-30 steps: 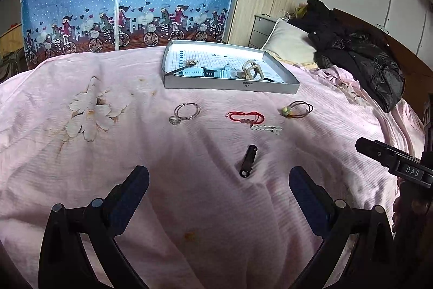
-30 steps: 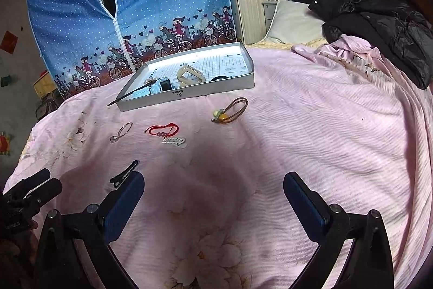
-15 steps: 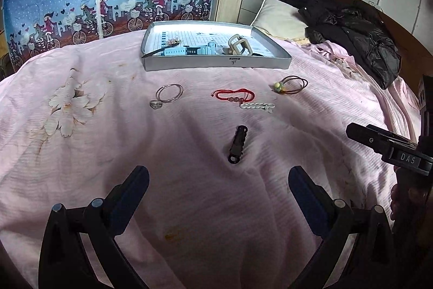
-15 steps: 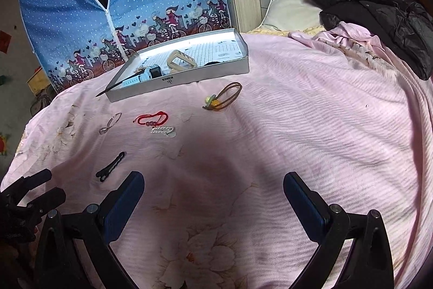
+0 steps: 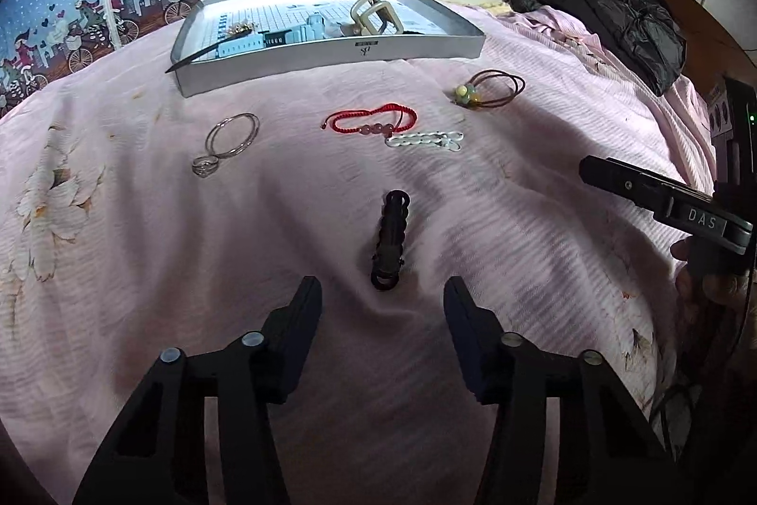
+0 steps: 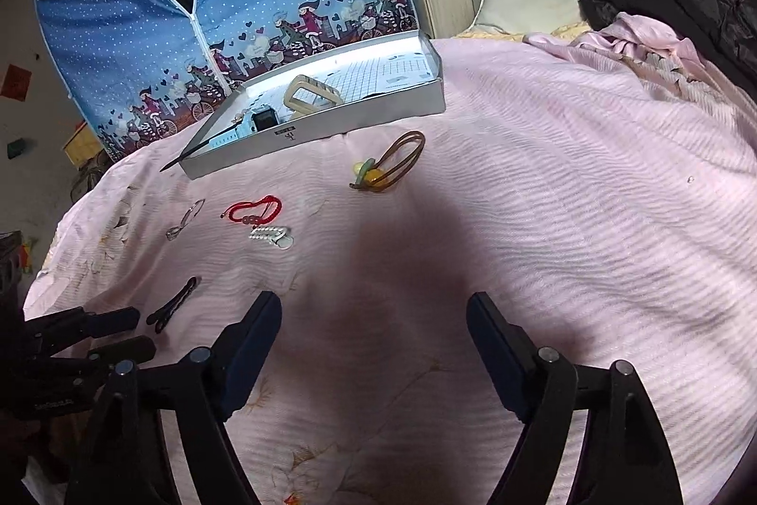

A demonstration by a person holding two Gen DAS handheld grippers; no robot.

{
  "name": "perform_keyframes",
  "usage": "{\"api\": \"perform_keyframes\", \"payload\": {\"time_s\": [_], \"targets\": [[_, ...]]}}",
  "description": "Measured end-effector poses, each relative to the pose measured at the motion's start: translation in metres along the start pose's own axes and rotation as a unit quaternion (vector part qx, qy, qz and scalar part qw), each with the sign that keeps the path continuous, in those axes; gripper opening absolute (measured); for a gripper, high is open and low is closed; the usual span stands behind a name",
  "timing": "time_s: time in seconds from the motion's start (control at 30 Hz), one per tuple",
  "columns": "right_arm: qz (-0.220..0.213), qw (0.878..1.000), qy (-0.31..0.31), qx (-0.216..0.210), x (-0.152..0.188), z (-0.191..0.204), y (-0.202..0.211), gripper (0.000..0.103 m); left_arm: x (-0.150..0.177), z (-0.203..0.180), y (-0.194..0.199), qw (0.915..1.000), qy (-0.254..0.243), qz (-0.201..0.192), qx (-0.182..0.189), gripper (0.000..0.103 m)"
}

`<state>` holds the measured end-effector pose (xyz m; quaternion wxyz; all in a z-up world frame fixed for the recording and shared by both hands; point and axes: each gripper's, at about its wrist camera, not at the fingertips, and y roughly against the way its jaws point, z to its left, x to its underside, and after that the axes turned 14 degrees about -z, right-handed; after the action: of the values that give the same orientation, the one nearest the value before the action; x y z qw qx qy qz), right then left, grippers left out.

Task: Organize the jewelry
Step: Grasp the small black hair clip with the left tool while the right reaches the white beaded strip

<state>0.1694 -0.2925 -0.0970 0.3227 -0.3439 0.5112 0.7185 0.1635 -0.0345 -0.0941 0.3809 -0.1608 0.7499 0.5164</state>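
Our left gripper (image 5: 381,292) has come in close and narrowed its spread fingers, now flanking the near end of the black beaded bracelet (image 5: 391,234) on the pink bed cover (image 5: 544,183); we judge a pickup is next. Our right gripper (image 6: 374,323) hangs spread, empty. The red cord bracelet (image 5: 374,119) and silver bangles (image 5: 232,138) lie clear ahead, before the shallow grey tray (image 5: 331,53).

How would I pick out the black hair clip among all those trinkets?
Start at the grey tray on the pink bedspread. Nearer than the row of bracelets lies the black hair clip, alone, just ahead of the left gripper; it is the only all-black, straight piece.
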Motion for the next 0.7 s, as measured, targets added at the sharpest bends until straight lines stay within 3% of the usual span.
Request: {"api": "perform_keyframes", "payload": {"time_s": [0.23,0.57,0.7], "targets": [[0.022,0.998,0.043,-0.046,0.004,0.017,-0.033,0.047,-0.009,0.004,-0.022,0.9997,-0.012,0.016,0.014,0.02],[0.031,0.995,0.068,-0.071,-0.005,0.033,-0.067,0.041,-0.021,0.015,-0.047,0.9995,-0.013,0.018,0.024,0.017],[0.033,0.992,0.082,-0.088,-0.006,0.045,-0.082,0.031,-0.022,0.029,-0.049,0.999,0.022,0.004,0.038,0.012]]}}
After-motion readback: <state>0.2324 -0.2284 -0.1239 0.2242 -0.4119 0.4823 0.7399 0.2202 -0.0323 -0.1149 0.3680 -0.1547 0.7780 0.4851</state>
